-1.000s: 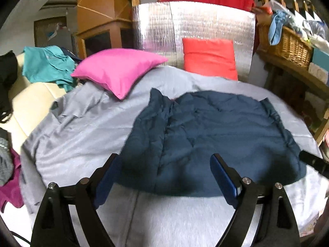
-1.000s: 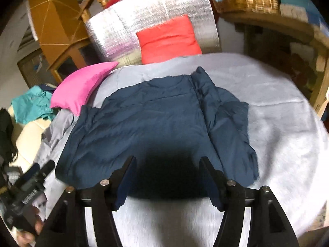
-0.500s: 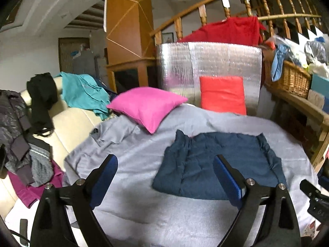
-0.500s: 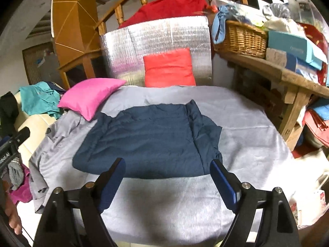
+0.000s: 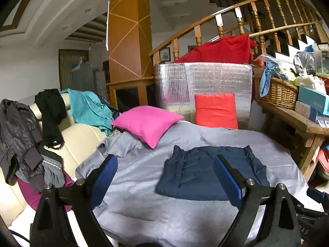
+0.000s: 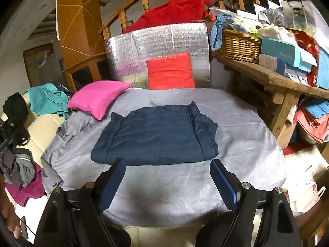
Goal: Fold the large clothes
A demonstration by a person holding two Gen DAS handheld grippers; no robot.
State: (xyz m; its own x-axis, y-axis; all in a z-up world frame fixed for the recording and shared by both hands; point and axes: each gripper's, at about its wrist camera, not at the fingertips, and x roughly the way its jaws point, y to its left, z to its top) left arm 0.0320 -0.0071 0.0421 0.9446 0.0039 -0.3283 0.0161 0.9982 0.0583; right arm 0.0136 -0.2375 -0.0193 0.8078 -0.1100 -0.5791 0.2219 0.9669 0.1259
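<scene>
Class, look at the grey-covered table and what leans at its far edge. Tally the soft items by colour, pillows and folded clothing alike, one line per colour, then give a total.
Pink pillow: 1
Red-orange pillow: 1
Navy folded garment: 1
Total: 3

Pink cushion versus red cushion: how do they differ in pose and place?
The pink cushion lies tilted at the grey cover's left corner; the red cushion stands upright against the silver foil panel. Pink looks wider, red squarer. Both sit behind the folded navy garment.
</scene>
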